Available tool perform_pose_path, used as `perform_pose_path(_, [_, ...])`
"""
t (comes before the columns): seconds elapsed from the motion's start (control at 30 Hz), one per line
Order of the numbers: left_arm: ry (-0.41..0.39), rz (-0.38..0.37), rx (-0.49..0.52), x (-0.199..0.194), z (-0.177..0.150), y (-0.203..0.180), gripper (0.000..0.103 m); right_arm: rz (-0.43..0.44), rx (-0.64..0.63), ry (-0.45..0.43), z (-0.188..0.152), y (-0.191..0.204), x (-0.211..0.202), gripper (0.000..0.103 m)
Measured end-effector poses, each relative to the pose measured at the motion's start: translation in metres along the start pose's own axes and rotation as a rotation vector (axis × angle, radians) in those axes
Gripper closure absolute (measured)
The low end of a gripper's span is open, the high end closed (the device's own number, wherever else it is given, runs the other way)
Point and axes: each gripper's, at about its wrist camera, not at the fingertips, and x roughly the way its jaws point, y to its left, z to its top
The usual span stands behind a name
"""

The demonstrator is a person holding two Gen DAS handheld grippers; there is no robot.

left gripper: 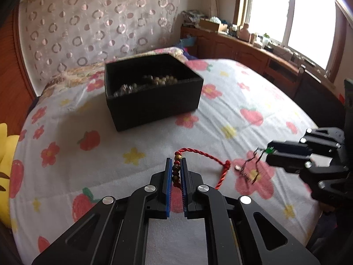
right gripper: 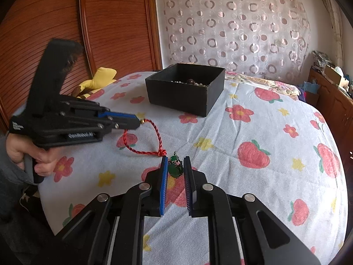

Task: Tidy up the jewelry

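Nearest the left wrist camera, the left gripper (left gripper: pixel 176 172) is clenched on a red cord bracelet (left gripper: pixel 199 154); its dark and gold beads are pinched between the blue-lined fingers (left gripper: pixel 168 172), while the twisted cord arcs out to the right and its knotted end trails down toward the bedspread (left gripper: pixel 110 137). The beaded section is probably chosen because it offers the firmest purchase on an otherwise limp piece. Just beside it, the right gripper (right gripper: pixel 176 167) is closed on a green pendant (right gripper: pixel 175 168), a glossy rounded stone with a small metal fitting and a thin dark chain (left gripper: pixel 248 167) that hangs loosely and looks partly gathered on the bed. Whether the chain is fully lifted cannot be told. Both pieces are held low over the flowered cover, well apart from the box.

Farther off, toward the head of the bed, an open black box (left gripper: pixel 152 90) is set on the bedspread, and pale and dark bead strands (left gripper: pixel 158 80) are seen inside it. It is judged to be the collecting place, so both pieces are likely being carried there.
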Motion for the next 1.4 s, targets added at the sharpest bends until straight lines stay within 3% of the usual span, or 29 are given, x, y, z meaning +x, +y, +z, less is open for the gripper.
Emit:
perform_pose_path(0.5, [-0.143, 0.037, -0.033, -0.031, 0.067, 0.02, 0.097, -0.039, -0.068, -0.105, 0.074, -0.004, -0.018, 0.087])
perform_pose_path(0.97, [-0.151, 0.103, -0.083, -0.003, 0.108, 0.051, 0.096, -0.094, -0.124, -0.087, 0.136, -0.018, 0.022, 0.087])
perform_pose_path(1.1, [-0.144, 0.13, -0.106, -0.001, 0.105, 0.059, 0.062, -0.101, -0.122, -0.071, 0.148, -0.023, 0.039, 0.087])
perform_pose_path(1.17, [-0.154, 0.132, -0.11, -0.004, 0.102, 0.061, 0.058, -0.105, -0.122, -0.062, 0.152, -0.024, 0.046, 0.087])
perform_pose_path(1.23, [-0.162, 0.146, -0.116, -0.007, 0.098, 0.063, 0.04, -0.106, -0.123, -0.055, 0.155, -0.025, 0.054, 0.087])
perform_pose_path(1.4, [-0.186, 0.18, -0.141, -0.019, 0.086, 0.071, 0.015, -0.124, -0.128, -0.032, 0.164, -0.024, 0.075, 0.087])
